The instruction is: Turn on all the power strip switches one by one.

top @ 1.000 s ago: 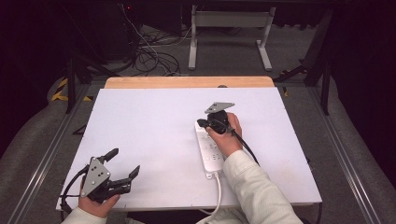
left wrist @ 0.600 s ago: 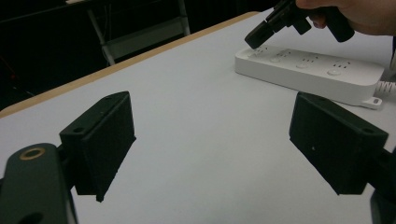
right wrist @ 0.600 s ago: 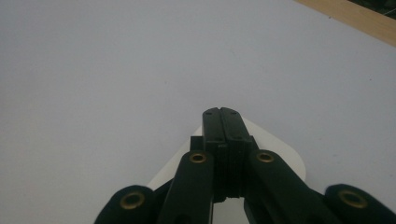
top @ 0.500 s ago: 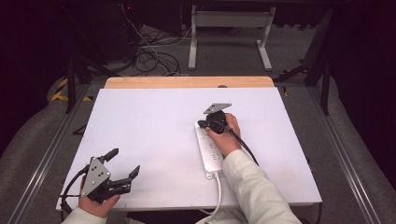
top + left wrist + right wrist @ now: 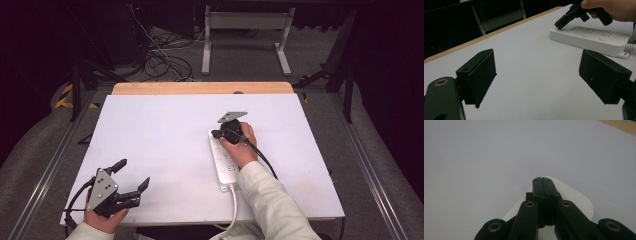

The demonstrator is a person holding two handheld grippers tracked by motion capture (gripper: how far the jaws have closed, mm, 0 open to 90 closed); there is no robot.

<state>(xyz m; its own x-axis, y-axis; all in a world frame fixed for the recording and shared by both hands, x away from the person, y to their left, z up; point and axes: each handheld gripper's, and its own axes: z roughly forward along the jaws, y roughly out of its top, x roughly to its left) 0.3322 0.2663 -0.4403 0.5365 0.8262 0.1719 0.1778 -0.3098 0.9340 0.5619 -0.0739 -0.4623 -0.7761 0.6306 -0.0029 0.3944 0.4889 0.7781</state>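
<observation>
Dark room, cables and metal stand legs lying on the floor beyond a white-topped table with a wooden far edge. Right gripper is pressing down on the far end of a white power strip, jaws closed tight together with nothing between them, tips touching the strip's top near its rounded end. The strip is lying directly under and behind this gripper, running back toward the person's sleeve, its white cord trailing off the near table edge. Left gripper is resting well apart to the left of the strip, jaws spread wide and empty, pointing toward the strip.

Judging risk: the closed tips are sitting close to the strip's end, so a push could be slipping off the button or tipping and sliding the strip, since nothing is bracing it. Left gripper is too far off to be steadying it.

No readable brand, label or writing on strip or grippers
</observation>
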